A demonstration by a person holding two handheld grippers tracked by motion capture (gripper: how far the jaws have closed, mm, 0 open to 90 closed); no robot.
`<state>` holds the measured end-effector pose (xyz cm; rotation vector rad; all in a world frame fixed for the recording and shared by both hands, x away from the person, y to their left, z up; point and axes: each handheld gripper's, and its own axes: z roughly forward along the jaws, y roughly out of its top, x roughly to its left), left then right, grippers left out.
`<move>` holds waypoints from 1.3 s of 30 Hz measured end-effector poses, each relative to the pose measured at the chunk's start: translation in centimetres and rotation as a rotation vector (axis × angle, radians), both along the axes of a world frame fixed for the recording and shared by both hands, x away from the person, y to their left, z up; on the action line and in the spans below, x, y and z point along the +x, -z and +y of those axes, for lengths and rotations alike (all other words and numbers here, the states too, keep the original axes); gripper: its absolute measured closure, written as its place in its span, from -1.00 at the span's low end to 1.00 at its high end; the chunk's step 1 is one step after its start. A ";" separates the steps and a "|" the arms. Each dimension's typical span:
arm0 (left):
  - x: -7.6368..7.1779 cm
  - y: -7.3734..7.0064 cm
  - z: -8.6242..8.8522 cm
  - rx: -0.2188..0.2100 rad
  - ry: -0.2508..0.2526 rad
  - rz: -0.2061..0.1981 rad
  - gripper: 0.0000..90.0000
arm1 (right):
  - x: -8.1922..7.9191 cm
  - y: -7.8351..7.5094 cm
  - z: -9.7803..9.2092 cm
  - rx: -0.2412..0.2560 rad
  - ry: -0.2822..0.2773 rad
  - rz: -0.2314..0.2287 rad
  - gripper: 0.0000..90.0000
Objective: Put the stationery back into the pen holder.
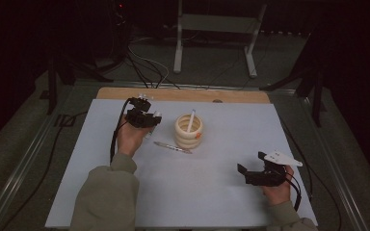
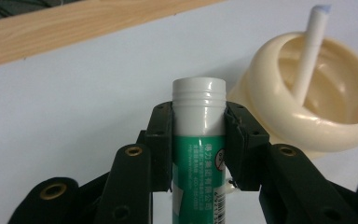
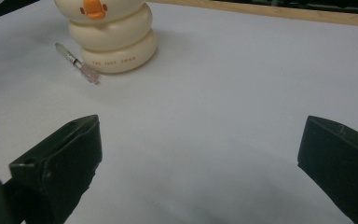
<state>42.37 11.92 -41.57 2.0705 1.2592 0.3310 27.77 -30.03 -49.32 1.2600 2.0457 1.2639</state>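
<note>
Left hand-held gripper, high view: the left hand-held gripper (image 1: 150, 118) is hovering over the far left part of the worktop (image 1: 212, 192), just left of the cream holder (image 1: 189, 131).
Right hand-held gripper, high view: the right hand-held gripper (image 1: 248, 167) is sitting at the near right, well apart from the holder, its jaws standing wide with nothing between them.
Pen, high view: a pen (image 1: 172, 147) is lying flat on the worktop, just near of the holder.
Left hand-held gripper view: the jaws are clamping a glue stick (image 2: 199, 140) with a green label and white cap, upright between them; the holder (image 2: 303, 126) is standing just beyond to the right, a white stick (image 2: 310, 53) leaning inside it.
Right hand-held gripper view: both jaws are gaping wide over bare worktop (image 3: 223, 116); the holder (image 3: 114, 35) and pen (image 3: 78, 63) are lying far left.
</note>
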 end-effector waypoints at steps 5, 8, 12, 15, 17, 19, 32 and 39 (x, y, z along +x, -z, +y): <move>-0.1 -0.4 -0.3 -0.022 0.013 -0.019 0.47 | 0.0 0.0 0.0 0.001 0.000 0.000 -1.00; -0.2 -0.7 -0.5 -0.029 0.022 -0.034 0.47 | 0.0 0.0 0.0 0.001 0.000 0.000 -1.00; -0.2 -1.1 -0.7 -0.037 0.036 -0.048 0.47 | 0.0 0.0 0.0 0.001 0.000 0.001 -1.00; -0.2 -1.3 -0.8 -0.061 0.043 -0.058 0.47 | 0.0 0.0 0.0 0.001 0.000 0.001 -1.00; -0.3 -1.3 -0.8 -0.064 0.044 -0.063 0.47 | 0.0 0.0 0.0 0.002 0.000 0.000 -1.00; -0.3 -1.4 -0.8 -0.069 0.047 -0.068 0.47 | 0.0 0.0 0.0 0.001 0.000 0.000 -1.00; -0.7 -2.3 -1.2 -0.126 0.084 -0.127 0.47 | 0.0 0.0 -0.1 0.003 0.001 0.000 -1.00; -0.8 -2.6 -1.5 -0.138 0.105 -0.149 0.47 | 0.0 0.0 0.0 0.003 0.001 0.000 -1.00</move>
